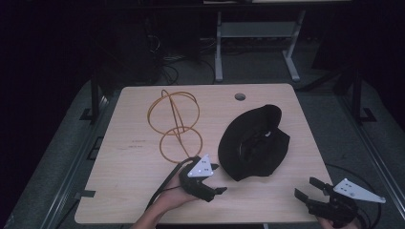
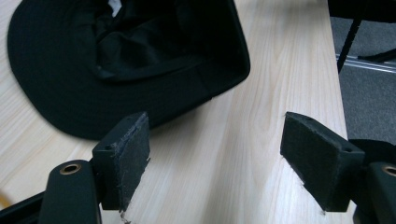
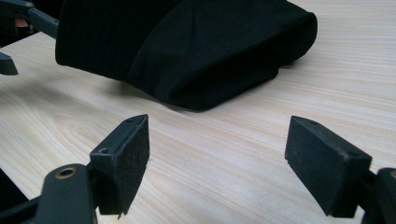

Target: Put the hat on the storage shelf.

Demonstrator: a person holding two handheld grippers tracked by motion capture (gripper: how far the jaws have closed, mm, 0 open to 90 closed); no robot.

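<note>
**Both grippers waiting open beside the black hat**

The black hat [image 1: 255,143] is lying upside down on the wooden table [image 1: 129,191], its hollow crown facing up and its brim spreading around it. Everything else is placed from this hat.

The left gripper [image 1: 217,179] is hovering just off the hat's near-left edge, close to the brim but not touching it. In the left gripper view [image 2: 215,163] its two padded jaws are standing wide apart with bare table between them, and the hat's brim [image 2: 60,93] is sitting just beyond the left jaw.

The right gripper [image 1: 308,188] is hanging near the table's front edge, off the hat's near-right side and farther from it than the left one is. Its jaws are likewise spread wide, gripping nothing; the right gripper view [image 3: 217,158] is showing the hat's folded dark cloth [image 3: 187,51] ahead of them, apart from both pads.

An orange wire hoop frame [image 1: 174,124] is resting to the left of the hat, well clear of its brim. A small round hole [image 1: 240,97] is showing in the tabletop beyond the hat.
</note>
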